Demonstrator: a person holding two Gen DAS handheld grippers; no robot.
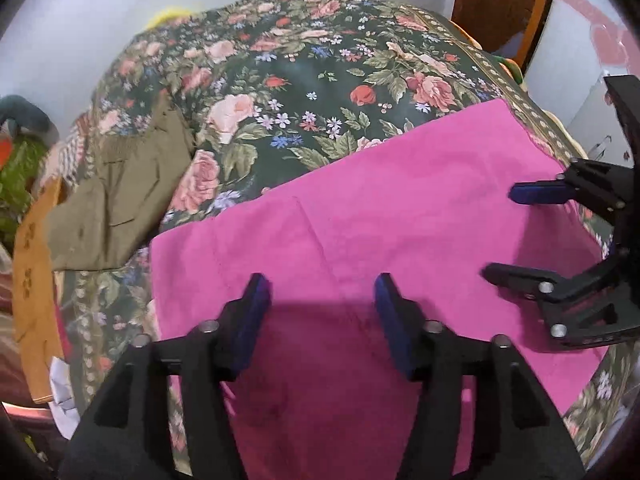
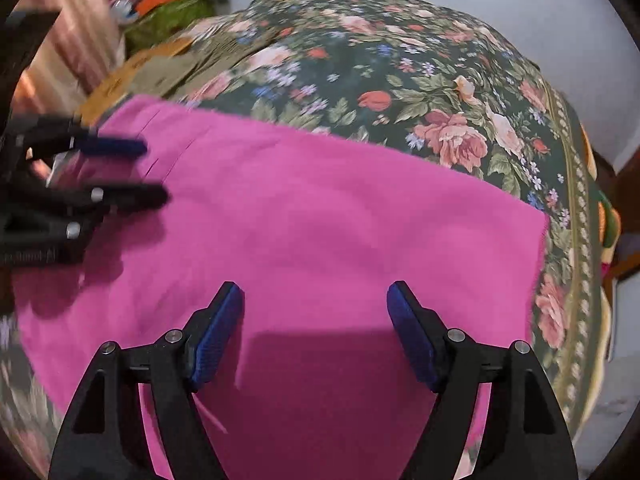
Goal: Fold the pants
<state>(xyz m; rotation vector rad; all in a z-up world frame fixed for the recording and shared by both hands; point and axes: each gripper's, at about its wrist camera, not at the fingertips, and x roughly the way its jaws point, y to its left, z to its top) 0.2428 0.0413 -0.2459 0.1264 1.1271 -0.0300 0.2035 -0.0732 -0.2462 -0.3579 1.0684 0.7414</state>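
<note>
Bright pink pants [image 1: 380, 208] lie flat on a floral bedspread [image 1: 300, 80], as a broad folded rectangle. My left gripper [image 1: 322, 284] hovers over their near part, open, with only cloth showing below the gap between the blue pads. My right gripper [image 1: 500, 231] enters from the right, also open, above the pants' right side. In the right wrist view the pink pants [image 2: 320, 208] fill the middle. There the right gripper [image 2: 315, 290] stands open above them, and the left gripper [image 2: 154, 171] reaches in from the left edge, open.
An olive-green garment [image 1: 116, 200] lies on the bedspread to the left of the pants, beside an orange-brown flat piece [image 1: 32, 280]. A wooden panel [image 1: 500, 8] stands at the back right. Green and orange clutter [image 2: 168, 20] sits past the bed's far left corner. The bedspread [image 2: 400, 60] drops away at the right.
</note>
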